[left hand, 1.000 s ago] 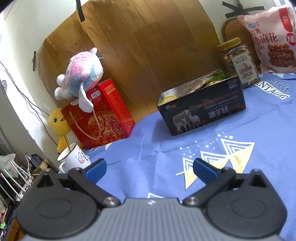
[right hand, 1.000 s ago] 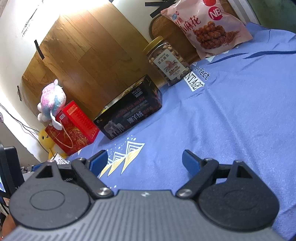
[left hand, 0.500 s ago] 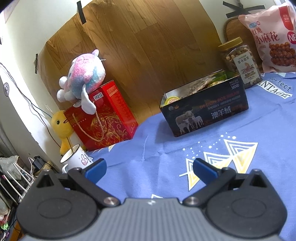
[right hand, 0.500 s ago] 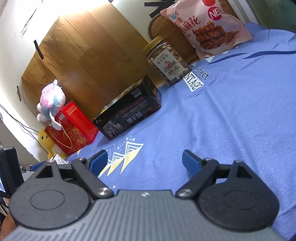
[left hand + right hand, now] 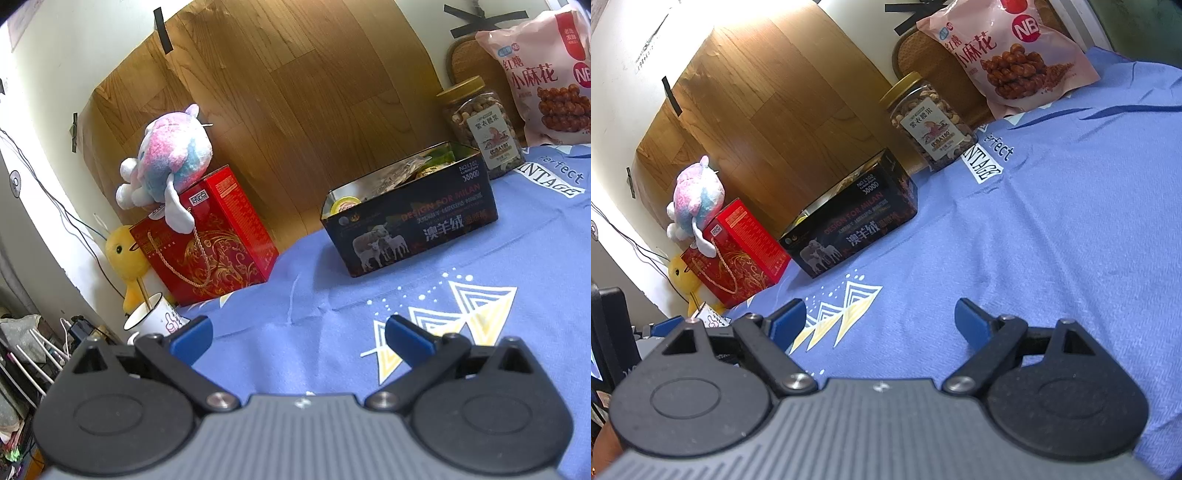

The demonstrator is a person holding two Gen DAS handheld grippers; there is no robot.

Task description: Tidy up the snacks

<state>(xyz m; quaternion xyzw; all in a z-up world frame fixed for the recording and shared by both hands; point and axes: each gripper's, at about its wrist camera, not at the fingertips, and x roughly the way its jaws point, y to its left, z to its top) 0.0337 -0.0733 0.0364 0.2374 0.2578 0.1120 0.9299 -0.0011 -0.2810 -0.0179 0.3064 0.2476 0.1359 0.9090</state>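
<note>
- The left claw (image 5: 297,338) is hovering low over the blue cloth (image 5: 480,258) covering the counter, spread wide and carrying nothing.
- The right claw (image 5: 879,319) is sitting just as wide and empty above the same cloth.
- The dark tin box (image 5: 410,218) is standing open ahead of both claws, well apart from them, with small packets already showing above its rim.
- The nut jar (image 5: 929,122) is standing upright just beyond the box's far end, and the pink snack bag (image 5: 1004,55) is leaning against the wall behind it.
- Judging by this, the jar and the bag are probably the snacks left to sort.
- The jar looks hard and smooth: a pinch placed high near the lid could be tipping it, or letting it slip.
- The bag looks puffy and slick, so a shallow bite on it may be sliding off or crushing what is inside.
- A careless reach past the box could be nudging it and dragging the loose cloth into wrinkles.
- The red gift box (image 5: 207,236) and plush toy (image 5: 166,158) are standing off to the left, out of the likely path.
</note>
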